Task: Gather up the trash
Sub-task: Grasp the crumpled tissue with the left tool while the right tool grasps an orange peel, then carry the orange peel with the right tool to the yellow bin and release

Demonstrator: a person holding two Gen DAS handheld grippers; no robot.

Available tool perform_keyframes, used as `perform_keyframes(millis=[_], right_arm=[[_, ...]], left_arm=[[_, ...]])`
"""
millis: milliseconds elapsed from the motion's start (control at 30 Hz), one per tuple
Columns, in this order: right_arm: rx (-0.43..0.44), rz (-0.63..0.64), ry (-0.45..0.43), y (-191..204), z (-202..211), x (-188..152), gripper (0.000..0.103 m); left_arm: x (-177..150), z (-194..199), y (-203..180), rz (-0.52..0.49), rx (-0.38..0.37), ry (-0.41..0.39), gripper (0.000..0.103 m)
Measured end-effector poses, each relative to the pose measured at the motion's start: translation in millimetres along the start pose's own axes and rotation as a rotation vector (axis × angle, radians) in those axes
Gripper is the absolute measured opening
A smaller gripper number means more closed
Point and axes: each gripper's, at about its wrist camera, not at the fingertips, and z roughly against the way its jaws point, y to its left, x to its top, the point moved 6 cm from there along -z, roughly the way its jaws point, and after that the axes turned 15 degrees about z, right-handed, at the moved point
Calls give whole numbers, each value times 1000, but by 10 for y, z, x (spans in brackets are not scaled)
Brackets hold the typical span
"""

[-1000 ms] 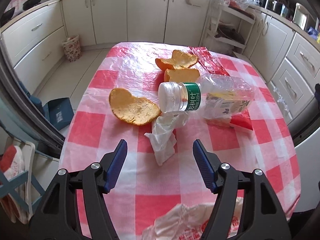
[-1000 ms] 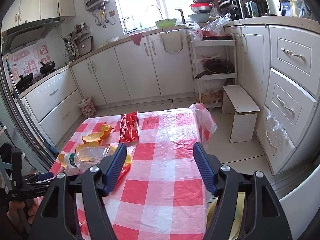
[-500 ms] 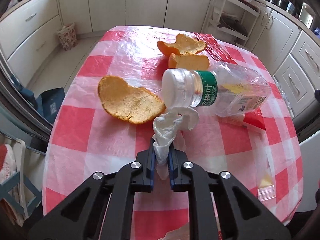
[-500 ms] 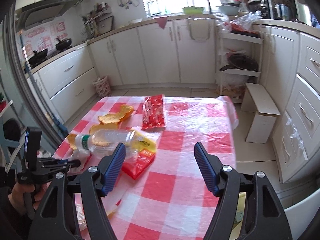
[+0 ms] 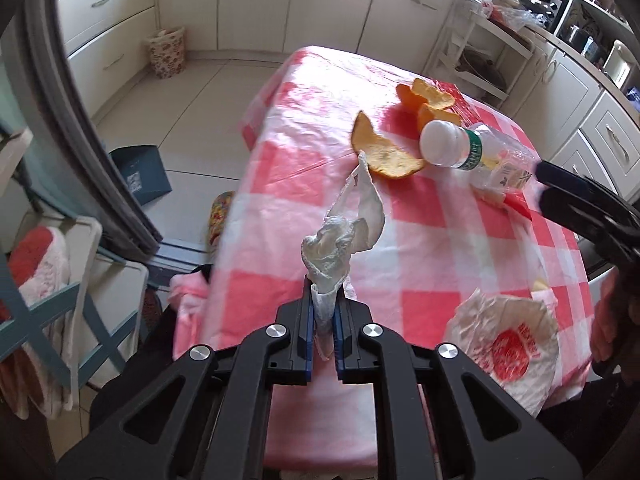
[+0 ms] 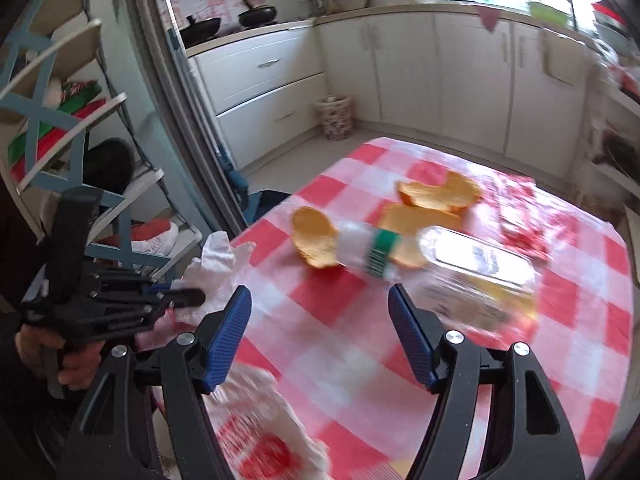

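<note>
My left gripper (image 5: 323, 312) is shut on a crumpled white tissue (image 5: 340, 236), lifted above the near part of the red-and-white checked table (image 5: 420, 248). In the right wrist view the left gripper (image 6: 188, 298) shows at the left with the tissue (image 6: 216, 264) in it. My right gripper (image 6: 320, 316) is open and empty over the table, short of the lying plastic bottle (image 6: 440, 264). The bottle (image 5: 472, 152) has a white cap and green label. Orange peels (image 5: 384, 152) (image 6: 436, 196) lie beside it. A white plastic bag with a red print (image 5: 508, 344) (image 6: 256, 432) sits at the near edge.
A red snack wrapper (image 6: 524, 216) lies at the table's far side. A flowered waste basket (image 5: 168, 52) stands on the floor by the cabinets. A blue-framed rack (image 6: 60, 128) and a blue box (image 5: 140, 174) are left of the table.
The left gripper closed on the tissue, then pulled it back and up off the table. The right gripper swung left and down towards the bottle, still open.
</note>
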Motion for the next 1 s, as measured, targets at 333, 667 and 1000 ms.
perform_keyframes(millis=[333,667,1000], right_arm=[[-51,-47,133,136,-1071,393,67],[-138,-102,191,-81,-1310,353,12],[40,-188,-1,143,-520,315,5]], left_arm=[[-70,246,380,41,-36,-20,8],[-90,245,443,53,-81,-23,8],[-103,347,347,35,-104,-43,8]])
